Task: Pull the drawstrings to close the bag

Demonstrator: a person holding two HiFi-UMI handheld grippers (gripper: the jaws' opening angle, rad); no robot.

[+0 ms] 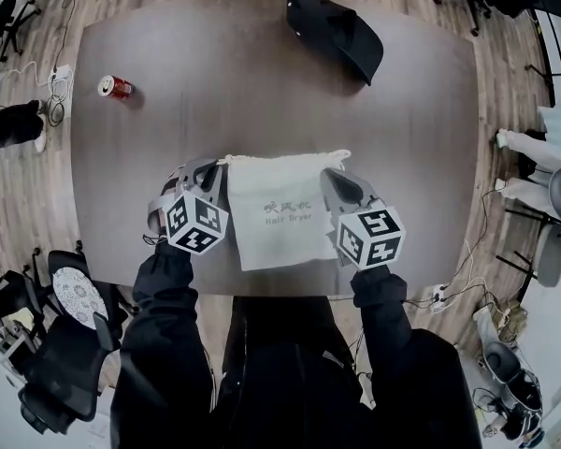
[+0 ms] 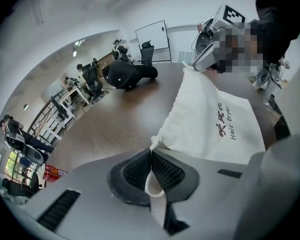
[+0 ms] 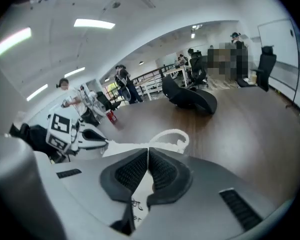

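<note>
I see both of my arms, in dark sleeves, reaching forward over the near edge of a dark wooden table [image 1: 262, 82], each holding a gripper angled downward. The left gripper [image 1: 217, 168] sits at the upper left corner of a white cloth bag [image 1: 279, 209], and the right gripper [image 1: 329, 176] sits at its upper right corner. The bag lies flat between them, close to me, with its printed side up. In the left gripper view, the left gripper [image 2: 151, 156] has its pads pressed together on a fold of the bag's white cloth. In the right gripper view, the right gripper [image 3: 148, 159] is likewise clamped shut, with white cloth showing between its pads. A drawstring loop [image 3: 172, 135] curls on the table just beyond the right jaws. I cannot tell whether either pinch also catches the cord. My sleeves hide my hands.
</note>
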